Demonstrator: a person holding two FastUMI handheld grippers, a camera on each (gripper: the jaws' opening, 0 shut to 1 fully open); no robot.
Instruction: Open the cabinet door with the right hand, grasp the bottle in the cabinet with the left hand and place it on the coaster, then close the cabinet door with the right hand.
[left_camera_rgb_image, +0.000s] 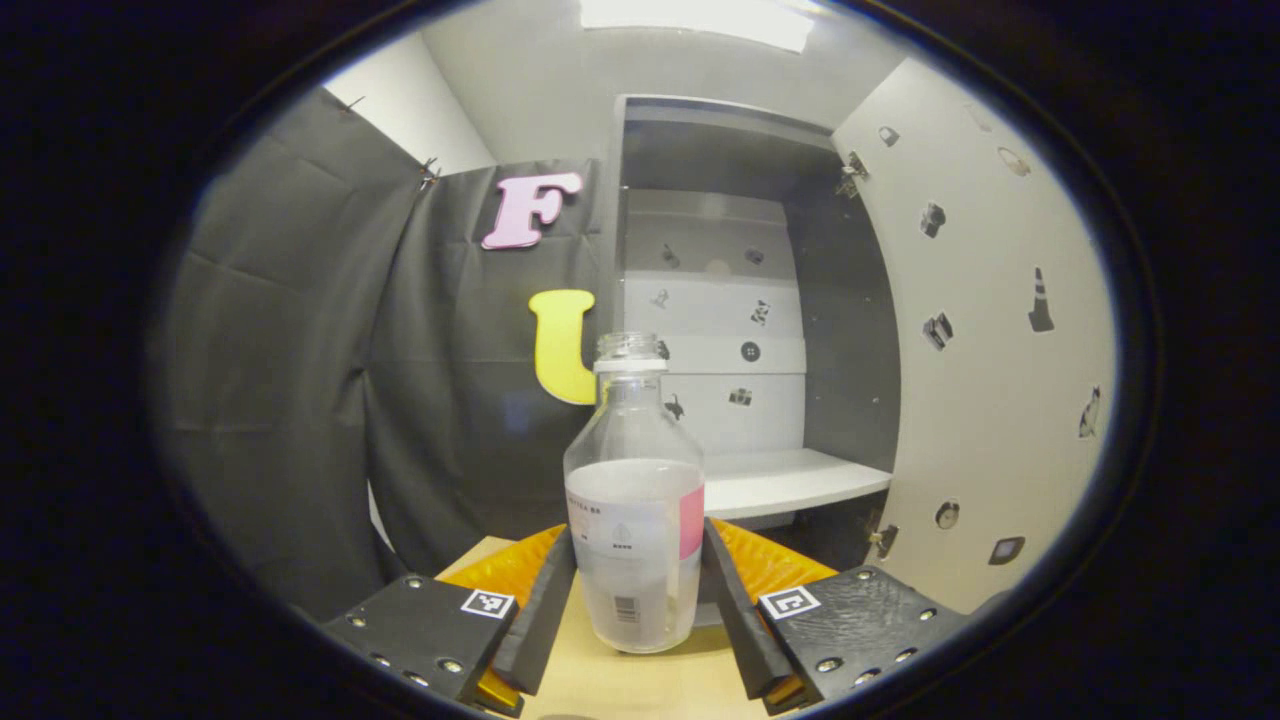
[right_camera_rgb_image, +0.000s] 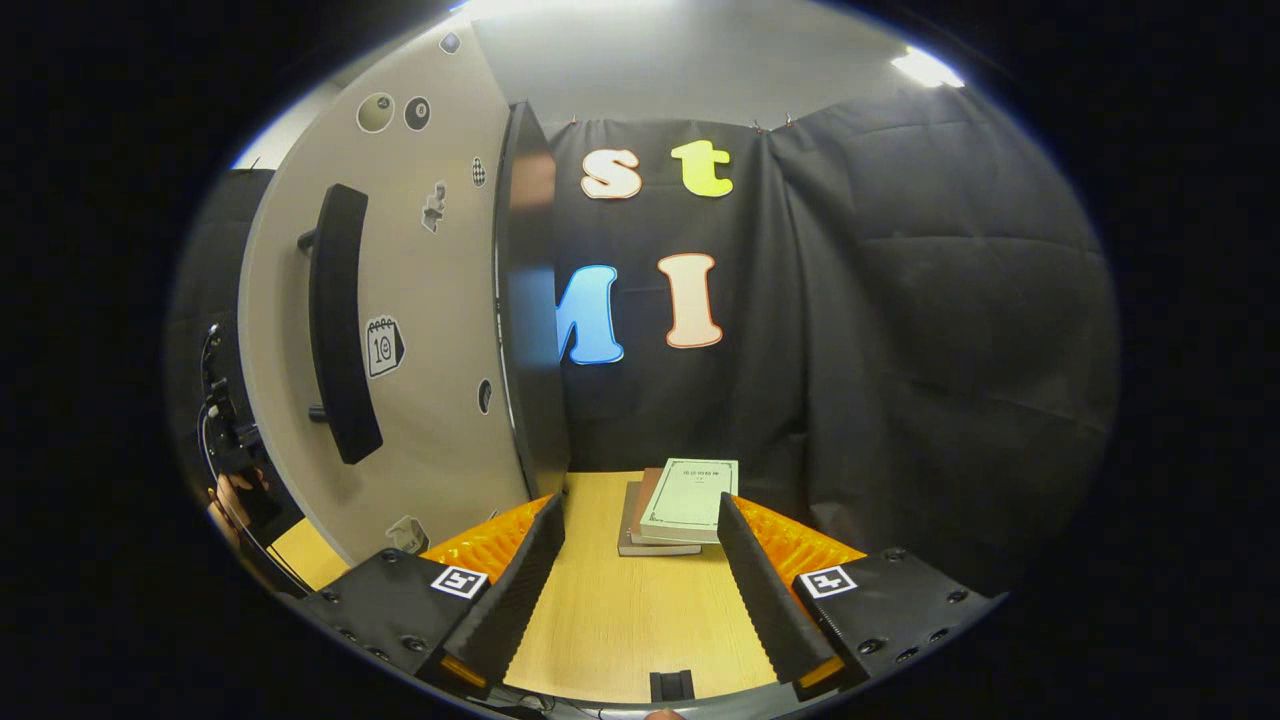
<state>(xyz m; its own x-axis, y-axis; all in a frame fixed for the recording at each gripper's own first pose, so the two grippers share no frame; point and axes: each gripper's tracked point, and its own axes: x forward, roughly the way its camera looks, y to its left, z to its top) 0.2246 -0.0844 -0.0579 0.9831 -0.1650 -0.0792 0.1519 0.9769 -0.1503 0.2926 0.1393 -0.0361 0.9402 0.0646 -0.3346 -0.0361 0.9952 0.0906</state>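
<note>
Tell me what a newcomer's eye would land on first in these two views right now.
First, the clear bottle, upright on the wooden table between the left gripper's open fingers, with narrow gaps on both sides. Behind it the cabinet stands open, its door swung to the right. In the right gripper view, the door's long dark handle looms left, and stacked books lie ahead of the open right gripper.

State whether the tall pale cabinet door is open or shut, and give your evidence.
Open. The pale cabinet door is swung aside, exposing the white shelf and the cabinet's inside; its black handle shows in the right gripper view.
</note>
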